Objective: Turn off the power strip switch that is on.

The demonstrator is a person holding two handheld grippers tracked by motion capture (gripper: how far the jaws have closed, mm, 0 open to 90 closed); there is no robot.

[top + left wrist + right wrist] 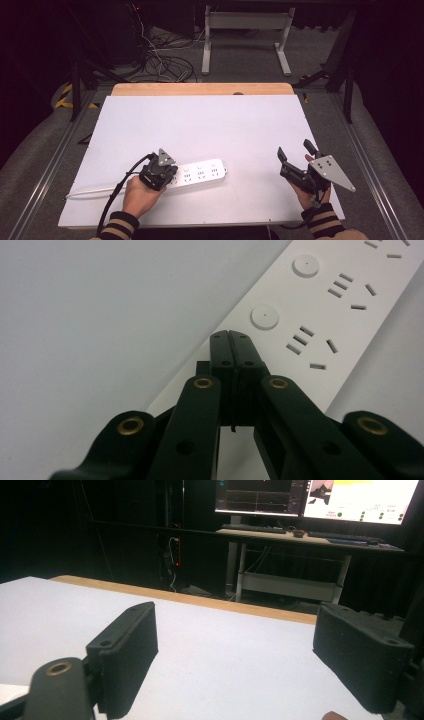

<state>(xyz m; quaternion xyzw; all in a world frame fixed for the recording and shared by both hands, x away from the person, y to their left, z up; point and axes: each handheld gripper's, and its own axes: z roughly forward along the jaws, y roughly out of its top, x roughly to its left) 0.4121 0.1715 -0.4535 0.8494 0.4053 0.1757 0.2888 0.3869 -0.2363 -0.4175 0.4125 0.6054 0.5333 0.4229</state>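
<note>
A white power strip (200, 172) lies on the white table top (200, 125) near the front, left of centre, and its white cable (92, 191) runs off to the left. My left gripper (166, 176) hangs over the strip's left end. In the left gripper view this gripper (231, 337) has its jaws pressed together with nothing between them, the tips just short of a round button (264, 317) on the strip (320, 305). My right gripper (295, 150) is held at the front right, clear of the strip. It (245, 655) stands wide open and empty.
A wooden strip (200, 89) borders the table's far edge. Beyond it on the floor are a white desk frame (245, 22) and tangled cables (160, 65). A desk with lit monitors (310, 495) stands behind. White surface stretches across the middle and back.
</note>
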